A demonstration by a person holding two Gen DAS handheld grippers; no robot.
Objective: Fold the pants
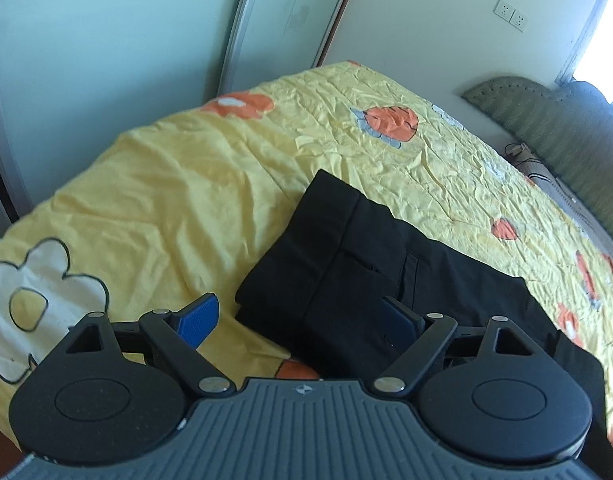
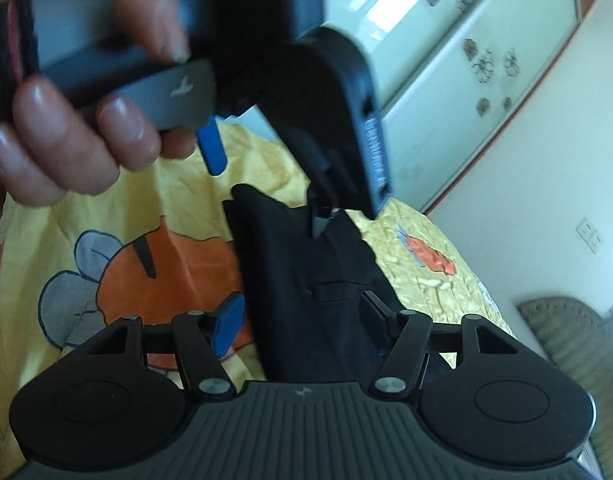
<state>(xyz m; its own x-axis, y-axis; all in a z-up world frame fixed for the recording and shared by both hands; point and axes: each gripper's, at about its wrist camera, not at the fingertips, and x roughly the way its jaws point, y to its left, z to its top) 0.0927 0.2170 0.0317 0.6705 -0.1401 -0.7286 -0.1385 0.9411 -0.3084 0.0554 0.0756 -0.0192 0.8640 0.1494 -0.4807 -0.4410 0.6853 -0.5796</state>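
Both claws spread wide, grasping nothing: left claw (image 1: 300,320) and right claw (image 2: 302,326) over folded black pants (image 1: 346,264) on bed (image 1: 166,184).

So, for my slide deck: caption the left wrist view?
Open left tool hovering over folded black pants on a yellow floral bedsheet.

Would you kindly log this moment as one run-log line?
pants: folded, lying on yellow bedspread | left gripper: open above them | right gripper: open, pants between its fingers | nothing gripped
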